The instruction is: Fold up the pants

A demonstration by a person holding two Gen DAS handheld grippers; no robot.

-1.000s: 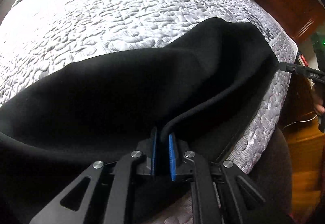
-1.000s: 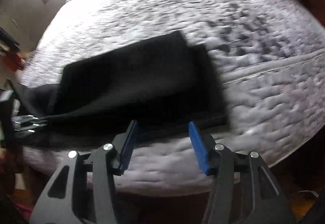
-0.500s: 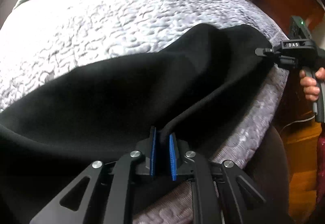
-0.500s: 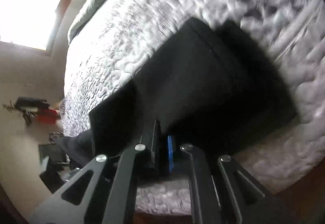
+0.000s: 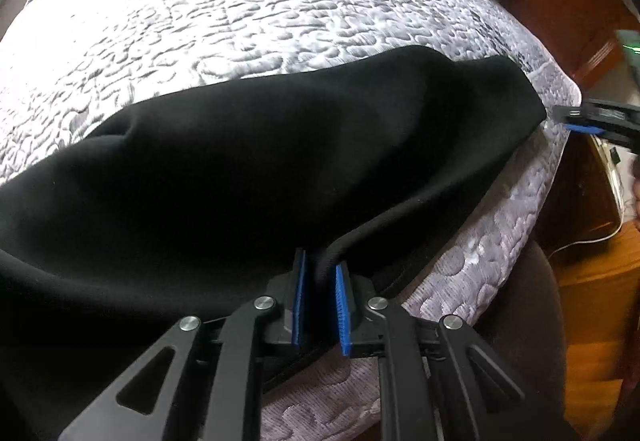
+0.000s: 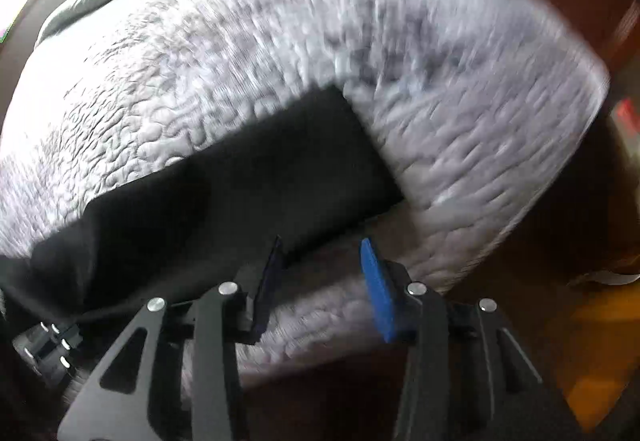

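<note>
Pinching a hem of the black fleece pants (image 5: 280, 169) in my left tongs (image 5: 320, 277) | pants lie along the quilted white mattress (image 5: 240, 21) edge | right tongs (image 6: 320, 273) opening, empty | risk: loose end slides off

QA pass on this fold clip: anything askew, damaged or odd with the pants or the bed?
Mostly fine. The black fabric pants lie bunched and humped on the white quilted mattress, not flat, near its edge. The left gripper pinches a fabric ridge; the right gripper is opening, nothing between its fingers. No damage shows.
</note>
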